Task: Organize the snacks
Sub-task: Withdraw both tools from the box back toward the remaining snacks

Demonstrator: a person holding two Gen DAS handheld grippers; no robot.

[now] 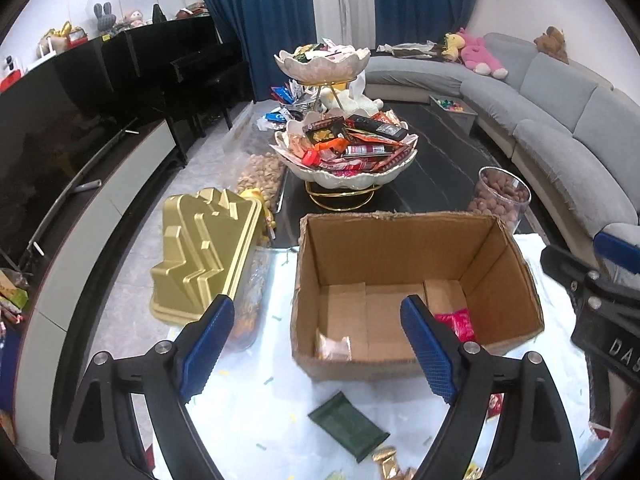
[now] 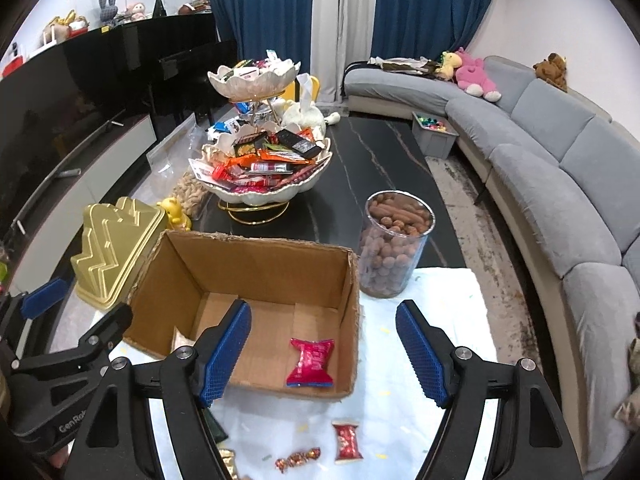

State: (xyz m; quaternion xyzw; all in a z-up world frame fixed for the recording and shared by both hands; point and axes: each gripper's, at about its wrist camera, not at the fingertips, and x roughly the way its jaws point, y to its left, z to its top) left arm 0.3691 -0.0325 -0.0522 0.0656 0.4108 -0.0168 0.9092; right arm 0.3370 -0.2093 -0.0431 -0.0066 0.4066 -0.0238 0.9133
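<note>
Cardboard box point(image 1: 416, 276) sits open on the white cloth of the counter point(image 2: 432, 320), and both tools hang over its near edge with nothing between their blue pads: the left tool point(image 1: 316, 348) has its jaws spread wide and empty, and the right tool point(image 2: 324, 344) the same. A red snack packet point(image 2: 311, 362) lies flat on the box floor, so the next pick, as I judge it, comes from the loose pieces on the cloth in front. To do it well, drop straight down over one wrapper, pads either side of its short width, and lift clear of the box wall before letting go inside. The left wrist view shows a dark green packet point(image 1: 348, 426) on the cloth and a pale wrapper point(image 1: 334, 346) in the near-left corner of the box, possibly a biscuit pack, it is blurred. The right wrist view alone shows a small red packet point(image 2: 347, 440) and twisted candies point(image 2: 298, 458) nearby.
</note>
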